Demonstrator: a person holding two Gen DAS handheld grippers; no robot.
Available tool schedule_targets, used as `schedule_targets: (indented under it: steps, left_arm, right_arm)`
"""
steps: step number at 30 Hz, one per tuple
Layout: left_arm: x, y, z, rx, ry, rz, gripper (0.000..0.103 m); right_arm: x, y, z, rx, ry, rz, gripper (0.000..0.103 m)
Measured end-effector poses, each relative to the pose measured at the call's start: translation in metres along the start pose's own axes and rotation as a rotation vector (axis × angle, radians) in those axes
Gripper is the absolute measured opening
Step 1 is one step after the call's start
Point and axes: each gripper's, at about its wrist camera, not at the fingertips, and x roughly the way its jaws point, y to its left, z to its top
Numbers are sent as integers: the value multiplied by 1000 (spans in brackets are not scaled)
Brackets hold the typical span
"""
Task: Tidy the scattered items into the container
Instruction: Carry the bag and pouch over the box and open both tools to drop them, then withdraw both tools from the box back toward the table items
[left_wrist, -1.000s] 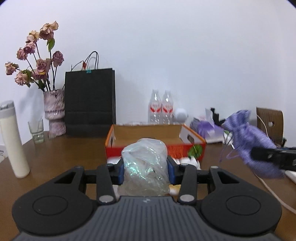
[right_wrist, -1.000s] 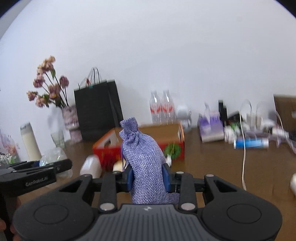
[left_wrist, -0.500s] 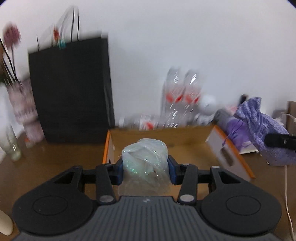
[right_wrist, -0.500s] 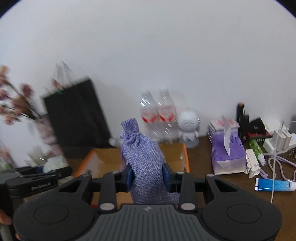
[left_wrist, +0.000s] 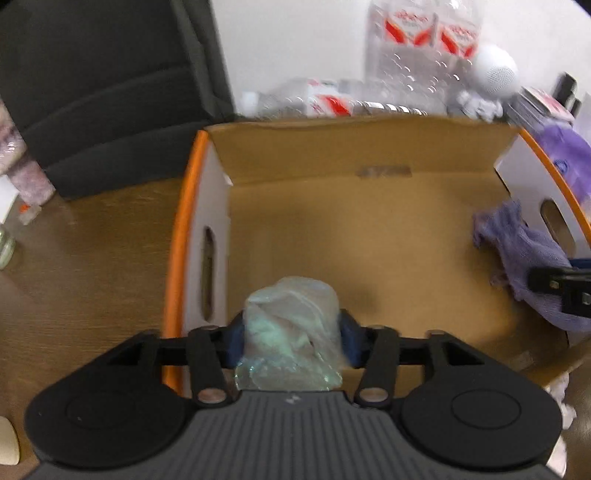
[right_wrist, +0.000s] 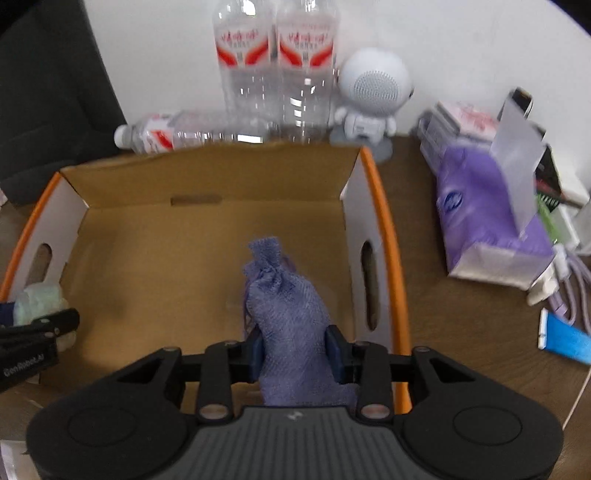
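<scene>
The cardboard box (left_wrist: 362, 236) lies open directly ahead of and below both sets of fingers, its brown floor bare, with the desk (left_wrist: 85, 258) around it. That is the relation the coming move turns on: each carried thing already hangs over the box's inside, so it looks as if letting go is all that is left.

The purple cloth pouch (right_wrist: 291, 332) sits between the fingers of the right gripper (right_wrist: 294, 355). Its long axis runs forward along them, with the tied neck pointing at the far wall of the box, and it is over the right half, near the wall with the hand slot. Those fingers have just been opening, yet the pads look pressed to the pouch's sides.

The crumpled clear plastic bag (left_wrist: 291, 332) fills the gap of the left gripper (left_wrist: 291, 343), over the near left corner. These fingers have just been opening too, and are noticeably wider; the bag bulges against both pads, so I judge it barely held, about to slip free.
</scene>
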Motion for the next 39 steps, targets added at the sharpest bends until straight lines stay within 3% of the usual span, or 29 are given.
schedule_targets:
  steps: [1,4,8,10,13,17,25,27,31,39]
  left_arm:
    - [-5,0,-2,6,-21,-17,81]
    - [-29,4,-5,11,-77,-32,84]
    - [-61,11,0,-5,-79,-1,99]
    - [-70,14,2,-19,-29,-8,99]
    - [-85,17,-1,-52,19,-30,100]
    - [-104,15,-8,-66,9,-21,103]
    - [-146,3,-23,-70,-16,-45,103]
    - [-157,-1,-30,-74,-41,-51,103]
    - [-185,-6,-62,-80,-169,-83,103]
    - [-212,-14,-107,-92,-305,-50,103]
  right_arm:
    - [1,2,-3,-1,10,21,48]
    - [-6,2,-9,6,23,87,58]
    - [-30,-4,-8,58,1,98,65]
    - [-42,-7,-8,76,9,120,72]
    - [-61,-8,-10,82,25,140,73]
    - [-88,-7,-17,62,6,164,79]
    - [-132,-18,-40,60,-34,175,81]
    - [-143,-19,-48,61,-62,181,83]
    - [-165,-17,-81,24,-173,224,87]
    - [-178,-19,-133,-14,-266,235,88]
